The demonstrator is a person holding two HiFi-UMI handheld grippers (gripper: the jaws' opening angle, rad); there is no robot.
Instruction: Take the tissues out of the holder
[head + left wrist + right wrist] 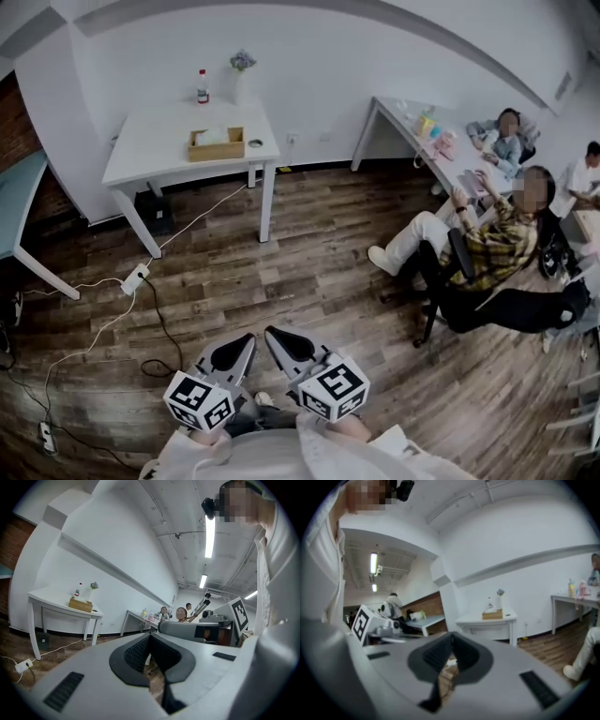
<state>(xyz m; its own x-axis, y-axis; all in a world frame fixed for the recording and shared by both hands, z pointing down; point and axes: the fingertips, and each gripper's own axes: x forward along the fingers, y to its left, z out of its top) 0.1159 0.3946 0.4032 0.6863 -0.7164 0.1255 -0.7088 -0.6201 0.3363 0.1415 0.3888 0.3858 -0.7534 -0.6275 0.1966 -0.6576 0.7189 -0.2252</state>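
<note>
The wooden tissue holder (216, 145) stands on a white table (159, 150) by the far wall, with white tissue showing at its top. It also appears small and distant in the left gripper view, as the holder (80, 604), and in the right gripper view, as the holder (492, 614). My left gripper (246, 339) and right gripper (272, 332) hover side by side over the wood floor, close to my body and far from the table. On both the left gripper (149, 637) and the right gripper (451, 637), the jaws meet at the tips with nothing between them.
A bottle (202, 86), a vase (242, 70) and a small round object (256, 143) share the table. A power strip (135, 278) and cables (159, 319) lie on the floor at left. People sit on chairs (450, 281) beside a second table (412, 131) at right.
</note>
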